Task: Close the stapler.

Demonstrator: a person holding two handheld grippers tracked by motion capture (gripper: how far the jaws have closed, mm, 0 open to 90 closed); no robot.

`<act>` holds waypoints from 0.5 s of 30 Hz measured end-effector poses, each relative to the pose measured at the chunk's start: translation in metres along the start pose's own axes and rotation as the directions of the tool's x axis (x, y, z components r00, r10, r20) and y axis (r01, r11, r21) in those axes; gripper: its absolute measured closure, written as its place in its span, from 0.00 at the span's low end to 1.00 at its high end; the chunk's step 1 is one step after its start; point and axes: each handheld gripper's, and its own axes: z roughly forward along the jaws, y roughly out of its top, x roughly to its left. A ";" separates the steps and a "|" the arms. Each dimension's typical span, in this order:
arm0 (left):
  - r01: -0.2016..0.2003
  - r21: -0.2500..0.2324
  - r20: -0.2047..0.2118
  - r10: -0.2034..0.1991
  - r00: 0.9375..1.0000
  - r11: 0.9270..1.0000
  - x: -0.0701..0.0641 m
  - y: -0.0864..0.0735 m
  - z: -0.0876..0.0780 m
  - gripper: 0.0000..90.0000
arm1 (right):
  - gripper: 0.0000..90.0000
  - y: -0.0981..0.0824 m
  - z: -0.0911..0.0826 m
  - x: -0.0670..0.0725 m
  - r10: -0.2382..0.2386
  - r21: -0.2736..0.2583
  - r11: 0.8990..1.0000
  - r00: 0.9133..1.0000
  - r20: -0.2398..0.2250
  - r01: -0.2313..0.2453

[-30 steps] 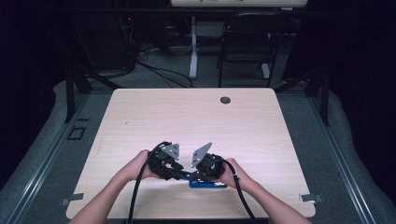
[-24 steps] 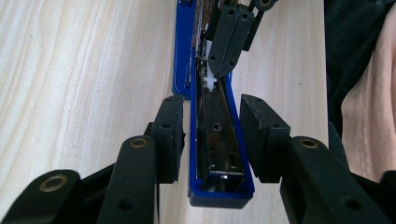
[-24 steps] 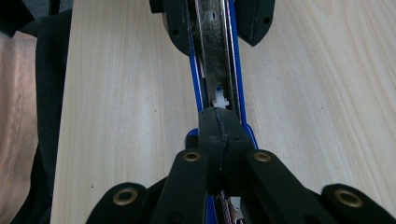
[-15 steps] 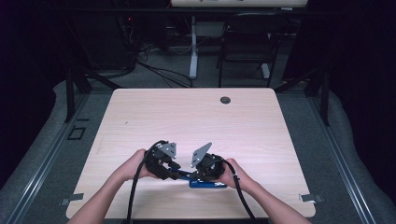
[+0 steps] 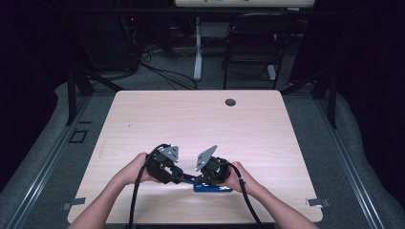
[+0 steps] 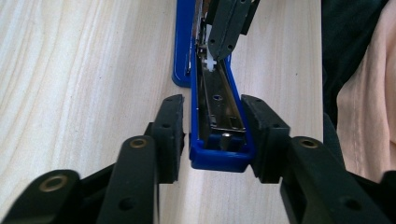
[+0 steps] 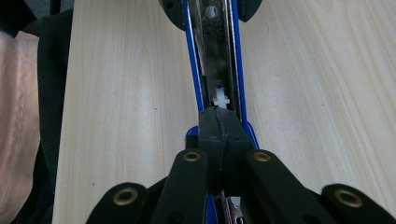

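Observation:
A blue stapler (image 5: 210, 187) lies open near the table's front edge, its base flat on the wood. My left gripper (image 5: 177, 175) is shut on the front end of its raised blue magazine arm (image 6: 219, 156). The jaws have just been closing a little, and the pads (image 6: 259, 126) press on both sides of the arm. My right gripper (image 7: 219, 114) is shut, jaws together. Its tips sit in the open metal channel (image 7: 217, 46), just behind the white pusher (image 7: 221, 100). The left gripper view has those shut jaws (image 6: 226, 28) coming in from the top.
The light wooden table (image 5: 191, 124) has a dark cable hole (image 5: 230, 102) at its far edge. A chair (image 5: 253, 43) and loose cables stand on the floor behind it. Both forearms come in over the front edge, and a sleeve lies beside each gripper.

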 end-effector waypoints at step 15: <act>-0.030 -0.041 -0.024 0.029 0.999 0.999 -0.004 0.005 -0.002 0.72 | 1.00 0.005 -0.010 0.002 -0.026 -0.049 0.998 0.999 0.040 0.028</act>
